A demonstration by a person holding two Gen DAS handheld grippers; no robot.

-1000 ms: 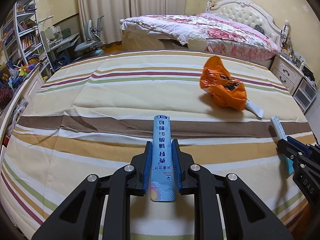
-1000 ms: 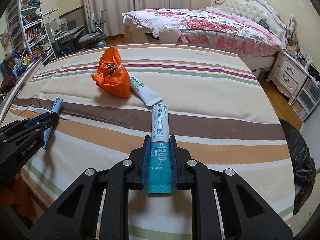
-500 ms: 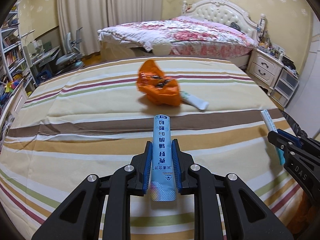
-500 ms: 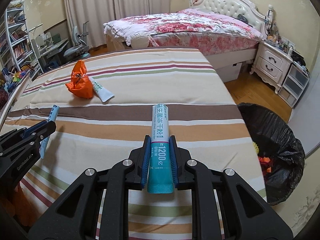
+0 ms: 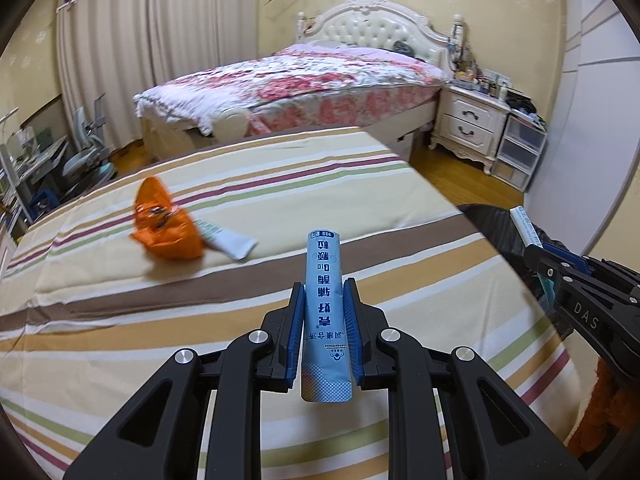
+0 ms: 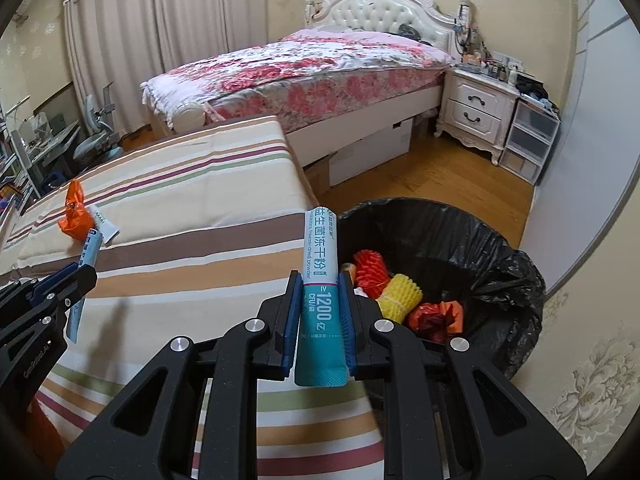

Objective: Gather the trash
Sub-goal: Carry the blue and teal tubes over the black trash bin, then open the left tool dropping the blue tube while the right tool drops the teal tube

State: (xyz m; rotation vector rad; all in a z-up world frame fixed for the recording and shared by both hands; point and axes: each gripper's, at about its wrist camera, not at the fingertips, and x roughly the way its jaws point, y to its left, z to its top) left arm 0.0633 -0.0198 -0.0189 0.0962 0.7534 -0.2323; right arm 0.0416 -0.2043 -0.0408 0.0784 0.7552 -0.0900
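The left gripper (image 5: 323, 326) was clamped on a pale blue sachet stick (image 5: 324, 304), and the right gripper (image 6: 320, 320) was clamped on a teal and white sachet stick (image 6: 320, 280); each was pinched near its lower end, with the long upper part standing free. Both sticks looked light, thin and soft, likely to bend or slip if squeezed off-centre. The right stick was just beside the rim of a black-lined trash bin (image 6: 480, 232) already holding red and yellow foam nets. On the striped bedspread (image 5: 200, 320), well apart from both grippers, lay an orange bag (image 5: 166, 226) touching a white tube (image 5: 228, 240). Nothing stood between the grippers and the bin.
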